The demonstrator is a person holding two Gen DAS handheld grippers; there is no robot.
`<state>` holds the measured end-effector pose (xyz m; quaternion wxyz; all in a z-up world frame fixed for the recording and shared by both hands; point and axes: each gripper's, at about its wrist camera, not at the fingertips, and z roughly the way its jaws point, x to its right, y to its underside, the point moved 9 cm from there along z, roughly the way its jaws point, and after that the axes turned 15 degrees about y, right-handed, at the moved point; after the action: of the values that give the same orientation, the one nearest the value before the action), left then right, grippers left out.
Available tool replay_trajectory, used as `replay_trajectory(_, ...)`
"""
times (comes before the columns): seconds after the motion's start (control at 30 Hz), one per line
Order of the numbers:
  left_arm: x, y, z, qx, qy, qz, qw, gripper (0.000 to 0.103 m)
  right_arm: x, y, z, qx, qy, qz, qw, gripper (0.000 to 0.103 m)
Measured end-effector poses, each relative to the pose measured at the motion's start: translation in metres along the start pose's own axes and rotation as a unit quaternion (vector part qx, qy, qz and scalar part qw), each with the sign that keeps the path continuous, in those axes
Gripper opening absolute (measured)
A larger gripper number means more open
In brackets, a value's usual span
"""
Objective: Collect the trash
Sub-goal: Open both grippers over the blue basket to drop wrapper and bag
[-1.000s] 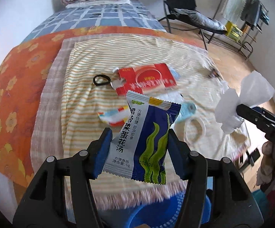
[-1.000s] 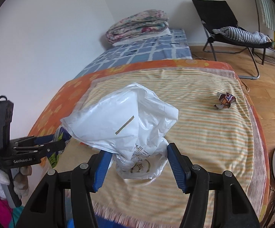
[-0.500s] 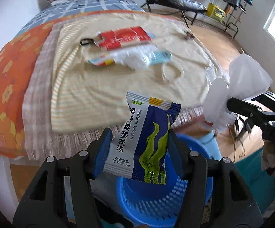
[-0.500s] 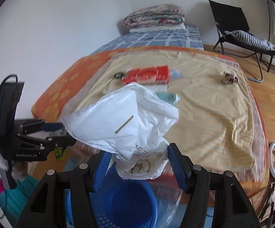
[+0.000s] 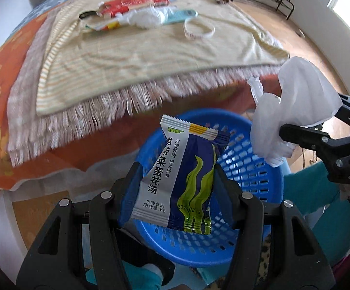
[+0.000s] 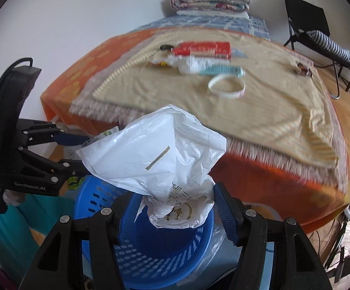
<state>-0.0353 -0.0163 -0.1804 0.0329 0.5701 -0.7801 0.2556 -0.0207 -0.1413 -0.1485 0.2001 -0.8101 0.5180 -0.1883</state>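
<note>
Left claw (image 5: 177, 183) is gripping a blue soup packet (image 5: 182, 178), right claw (image 6: 175, 207) is clamping a white plastic bag (image 6: 155, 154), both hanging over the blue basket (image 5: 247, 169) near the bed (image 6: 247, 84)

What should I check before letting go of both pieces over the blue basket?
1. Left gripper clamps the soup packet: ok.
2. Right gripper clamps the white plastic bag: ok.
3. Packet over the blue basket opening: ok in the left wrist view.
4. Bag over the basket opening: its lower part yes; the upper part billows toward the bed, so cannot tell.
5. Basket has room: ok, its bottom looks bare.
6. Trash left on the blanket: not ok, the red box and white ring remain.
</note>
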Motion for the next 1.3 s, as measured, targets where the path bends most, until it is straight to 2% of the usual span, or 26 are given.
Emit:
replay_trajectory(0.3, 0.002, 0.02, 0.021, -0.032, -0.005, 0.005, 0.9994, 0.06, -0.006, 0.026, 0.018, -0.025, 0.006, -0.024, 0.999, 0.065)
replay_trajectory(0.57, 0.001, 0.024, 0.031, -0.048, -0.009, 0.0, 0.9988, 0.064, -0.009, 0.031, 0.021, -0.028, 0.006, -0.032, 0.999, 0.079)
replay_trajectory(0.67, 0.001, 0.024, 0.031, -0.048, -0.01, 0.0, 0.9988, 0.064, -0.007, 0.03, 0.022, -0.029, 0.008, -0.027, 0.999, 0.08)
replay_trajectory(0.97, -0.001, 0.003, 0.017, -0.021, -0.007, -0.009, 0.9997, 0.064, 0.003, 0.019, 0.019, -0.024, 0.014, -0.005, 1.0, 0.084)
replay_trajectory(1.3, -0.012, -0.056, -0.013, 0.034, -0.016, -0.023, 0.999, 0.065, 0.022, -0.006, 0.014, -0.019, 0.017, 0.034, 0.999, 0.088)
